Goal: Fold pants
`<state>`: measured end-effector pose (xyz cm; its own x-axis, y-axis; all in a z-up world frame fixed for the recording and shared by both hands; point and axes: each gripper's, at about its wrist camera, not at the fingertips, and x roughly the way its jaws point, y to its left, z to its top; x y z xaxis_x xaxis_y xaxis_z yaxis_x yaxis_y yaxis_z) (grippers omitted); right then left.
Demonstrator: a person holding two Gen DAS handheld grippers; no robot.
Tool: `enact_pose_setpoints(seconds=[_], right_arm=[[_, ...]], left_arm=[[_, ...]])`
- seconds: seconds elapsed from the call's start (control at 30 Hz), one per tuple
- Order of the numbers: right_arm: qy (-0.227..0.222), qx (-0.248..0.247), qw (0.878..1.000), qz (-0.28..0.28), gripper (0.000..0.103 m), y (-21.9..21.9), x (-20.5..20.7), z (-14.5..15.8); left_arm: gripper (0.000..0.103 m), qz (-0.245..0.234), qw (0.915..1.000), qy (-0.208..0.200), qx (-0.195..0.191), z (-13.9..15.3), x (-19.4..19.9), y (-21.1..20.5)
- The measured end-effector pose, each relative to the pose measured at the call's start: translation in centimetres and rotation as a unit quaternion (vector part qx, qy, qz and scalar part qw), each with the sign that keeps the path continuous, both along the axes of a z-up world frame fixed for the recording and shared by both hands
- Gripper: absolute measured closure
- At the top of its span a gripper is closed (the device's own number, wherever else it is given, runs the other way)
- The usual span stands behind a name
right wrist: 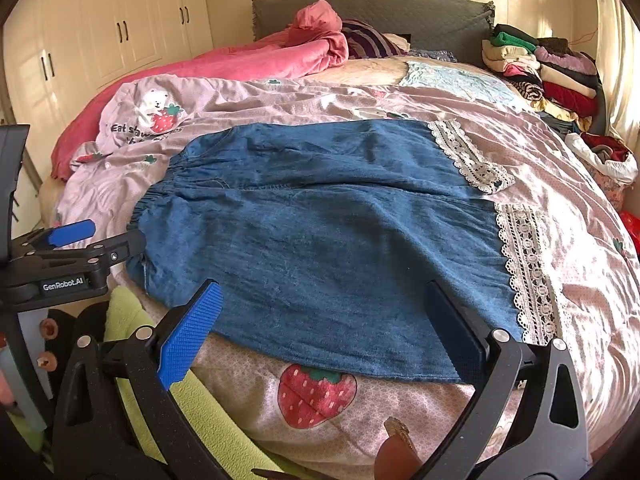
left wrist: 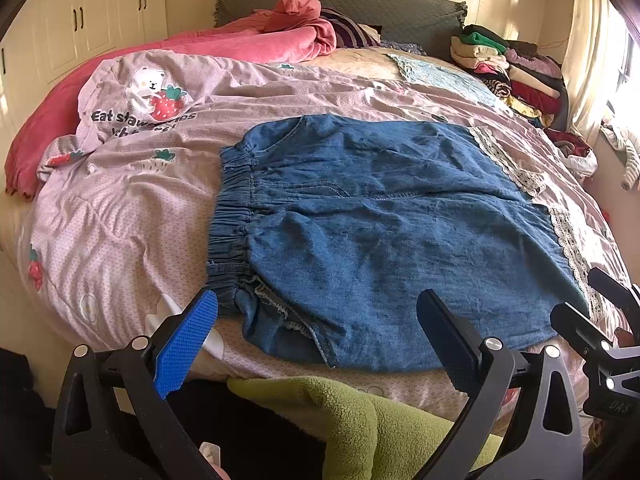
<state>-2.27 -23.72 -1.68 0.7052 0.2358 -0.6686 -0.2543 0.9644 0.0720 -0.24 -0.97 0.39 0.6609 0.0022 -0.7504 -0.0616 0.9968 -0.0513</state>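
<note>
Blue denim pants [left wrist: 380,232] [right wrist: 320,236] lie spread flat on the pink strawberry-print duvet [left wrist: 120,216] [right wrist: 560,200]. Their elastic waistband [left wrist: 232,216] points left and the lace-trimmed leg hems [right wrist: 524,264] point right. My left gripper [left wrist: 320,320] is open and empty, hovering just short of the near waist corner. My right gripper [right wrist: 324,320] is also open with nothing in it, over the near edge of the closest leg. Each gripper shows in the other's view: the right gripper [left wrist: 592,300] at the far right, the left gripper [right wrist: 100,238] at the far left.
A green fleece cloth [left wrist: 360,412] [right wrist: 168,380] hangs at the bed's near edge. A pink blanket [left wrist: 240,40] lies at the back left. Folded clothes [left wrist: 508,68] [right wrist: 552,72] are stacked at the back right by the headboard. White wardrobes [right wrist: 120,20] line the left wall.
</note>
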Motion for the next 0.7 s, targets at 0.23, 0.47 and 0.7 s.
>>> enact_pose_setpoints(seconds=[0.23,0.47,0.7], right_arm=[[0.000,0.000,1.000,0.001,0.008,0.01,0.02,0.00],[0.000,0.001,1.000,0.001,0.008,0.02,0.02,-0.04],[0.000,-0.001,1.000,0.001,0.008,0.04,0.00,0.02]], left_arm=[[0.004,0.000,1.0000,-0.001,0.001,0.00,-0.08,0.17],[0.004,0.000,1.0000,-0.001,0.002,-0.01,-0.09,0.18],[0.004,-0.002,1.0000,-0.002,0.002,0.24,-0.18,0.31]])
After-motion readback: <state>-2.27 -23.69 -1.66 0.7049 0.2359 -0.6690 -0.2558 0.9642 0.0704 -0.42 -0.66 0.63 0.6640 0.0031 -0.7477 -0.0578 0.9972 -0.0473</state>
